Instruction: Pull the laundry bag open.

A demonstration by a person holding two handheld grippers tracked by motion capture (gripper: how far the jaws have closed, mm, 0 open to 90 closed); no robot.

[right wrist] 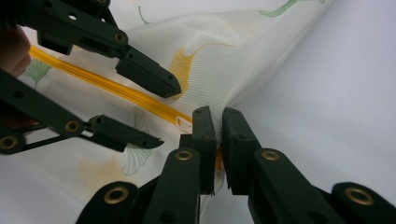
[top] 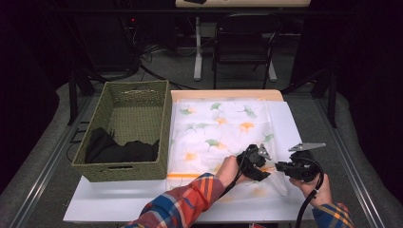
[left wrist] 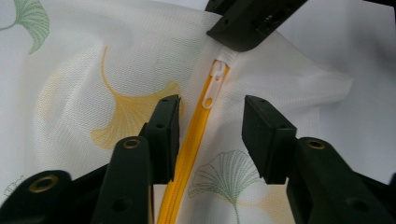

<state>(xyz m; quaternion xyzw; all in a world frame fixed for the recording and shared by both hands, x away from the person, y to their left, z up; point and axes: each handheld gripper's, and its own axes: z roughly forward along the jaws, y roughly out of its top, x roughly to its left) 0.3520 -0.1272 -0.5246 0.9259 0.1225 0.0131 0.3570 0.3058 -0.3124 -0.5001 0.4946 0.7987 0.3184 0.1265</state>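
the white mesh bag [top: 223, 137] with the ginkgo leaf print is lying flat on the white table [top: 119, 202], just right of the woven basket [top: 127, 130], and its orange zipper [left wrist: 187, 154] is running along the edge near the person. the right gripper [right wrist: 218, 126] is pinching the bag's corner at the end of the zipper, jaws clenched on the fabric. the left gripper [left wrist: 211, 123] is hovering with its jaws still apart on both sides of the zipper, not pressing it, just below the white zipper pull [left wrist: 212, 86].

I'm seeing fine matt mesh cloth on the bag [left wrist: 116, 56], a glossy plastic zipper [left wrist: 187, 154], a rough woven basket [top: 138, 114].
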